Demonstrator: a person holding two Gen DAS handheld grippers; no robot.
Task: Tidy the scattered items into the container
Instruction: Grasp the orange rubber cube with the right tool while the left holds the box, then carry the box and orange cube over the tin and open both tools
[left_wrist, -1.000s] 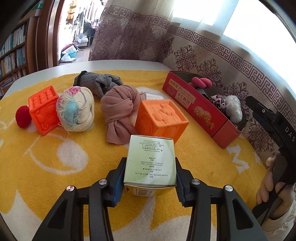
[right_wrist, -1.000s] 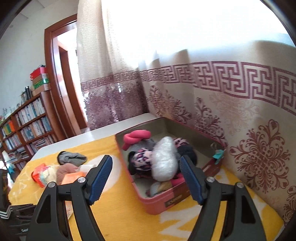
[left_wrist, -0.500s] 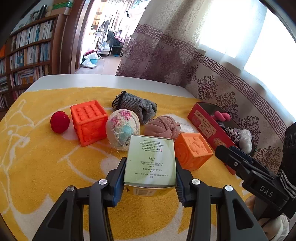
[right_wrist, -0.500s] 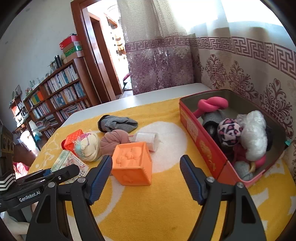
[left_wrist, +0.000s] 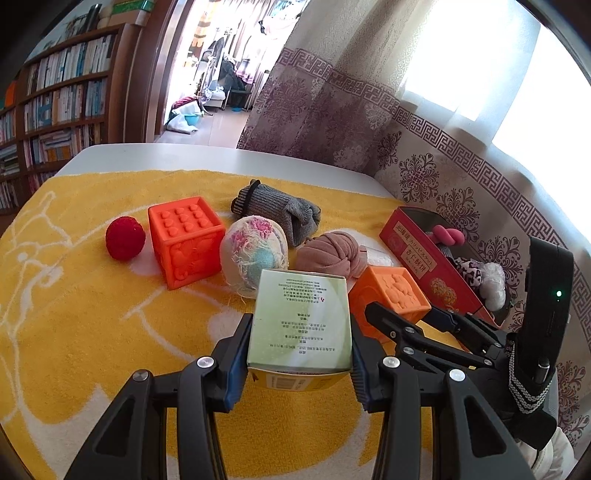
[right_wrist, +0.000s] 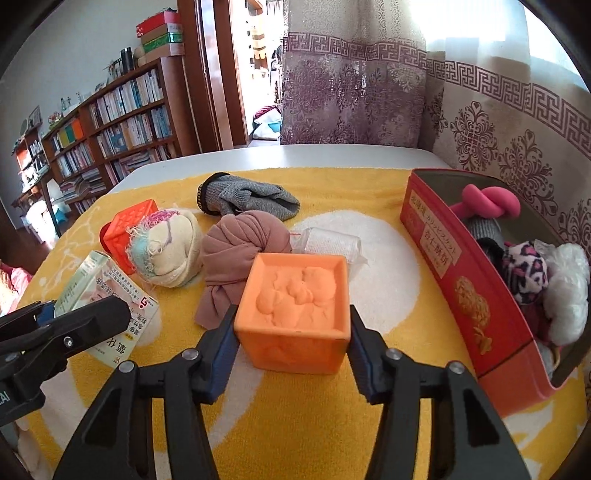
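My left gripper (left_wrist: 299, 354) is shut on a pale green carton (left_wrist: 301, 321) and holds it above the yellow towel. The carton also shows in the right wrist view (right_wrist: 107, 295). My right gripper (right_wrist: 291, 354) has its jaws around an orange cube (right_wrist: 295, 306) that rests on the towel; the pads look to touch its sides. The same cube shows in the left wrist view (left_wrist: 391, 295). The red tin container (right_wrist: 454, 288) stands at the right, holding a pink knot, a leopard-print roll and a white bundle.
On the towel (left_wrist: 74, 332) lie a second orange cube (left_wrist: 184, 243), a red ball (left_wrist: 125, 238), a frayed cream ball (left_wrist: 255, 254), a pink knotted cloth (right_wrist: 243, 251), a grey sock (right_wrist: 243, 197) and a clear packet (right_wrist: 330, 242). Curtains hang behind.
My right gripper has moved down and forward from open above the towel to the orange cube, jaws now around it. My left gripper has drawn back slightly with the carton.
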